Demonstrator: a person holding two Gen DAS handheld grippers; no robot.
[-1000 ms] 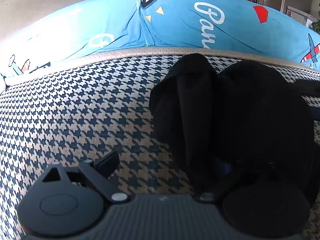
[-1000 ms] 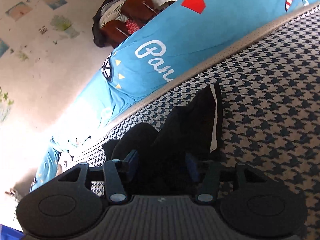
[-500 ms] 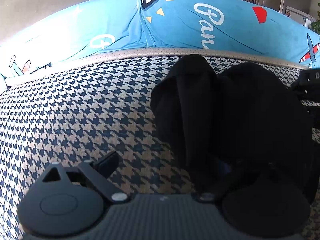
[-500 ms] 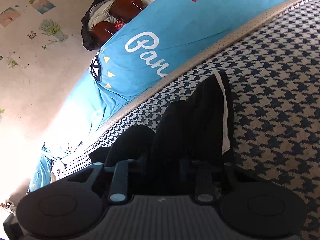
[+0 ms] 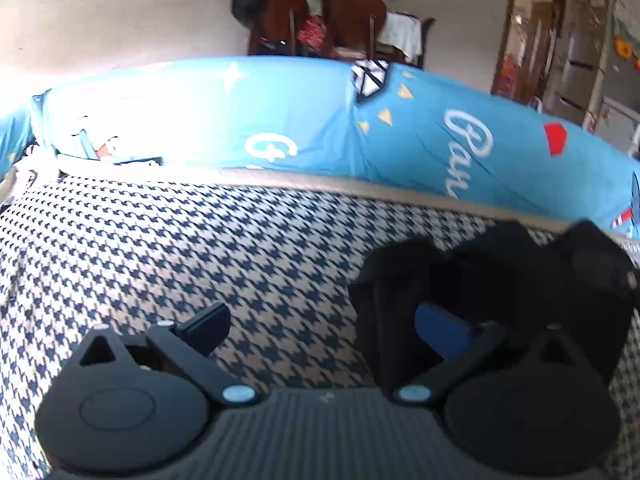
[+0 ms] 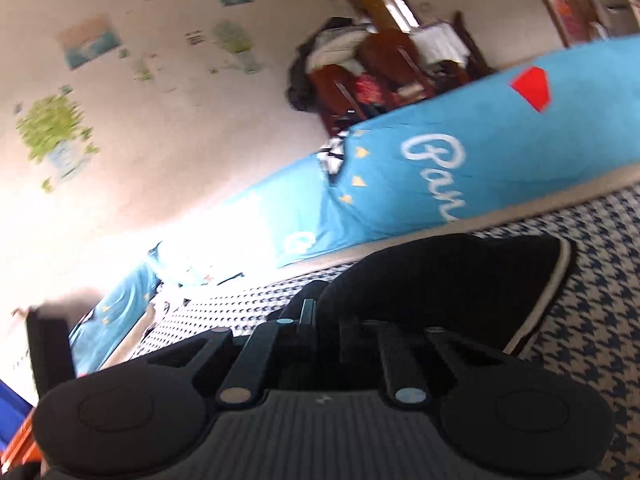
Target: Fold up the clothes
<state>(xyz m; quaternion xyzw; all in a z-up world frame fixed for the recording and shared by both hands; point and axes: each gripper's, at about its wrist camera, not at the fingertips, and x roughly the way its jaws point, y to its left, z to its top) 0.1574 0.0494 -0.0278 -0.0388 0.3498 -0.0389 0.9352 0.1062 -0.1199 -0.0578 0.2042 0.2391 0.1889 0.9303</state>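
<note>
The black garment (image 5: 500, 280) lies bunched on the houndstooth-patterned cover (image 5: 200, 248), near that cover's far edge, and both tools are at it. In the left wrist view it is a dark, creased heap on the right side of the frame; the left tool (image 5: 320, 328) has its fingers spread wide apart, the left finger (image 5: 204, 326) over bare houndstooth and the blue-padded right finger (image 5: 440, 330) pressed against the folds, with nothing clamped between them. The right wrist view shows what that view does not: a white trim stripe (image 6: 556, 280) running along the garment's edge, and the cloth rising in a rounded hump (image 6: 460, 272) straight out of the right tool (image 6: 344, 332), whose fingers are drawn close together with the black fabric pinched between them. Just behind the houndstooth cover runs a pale piped border, and beyond it a bright blue quilt (image 5: 420, 132) printed with white script, yellow triangles and a red shape. No containers are visible in either view. Farther back stand dark wooden chairs (image 5: 320, 20) piled with clothing; only the right wrist view takes in the wall with its pictures and green plant decals (image 6: 56, 132).
</note>
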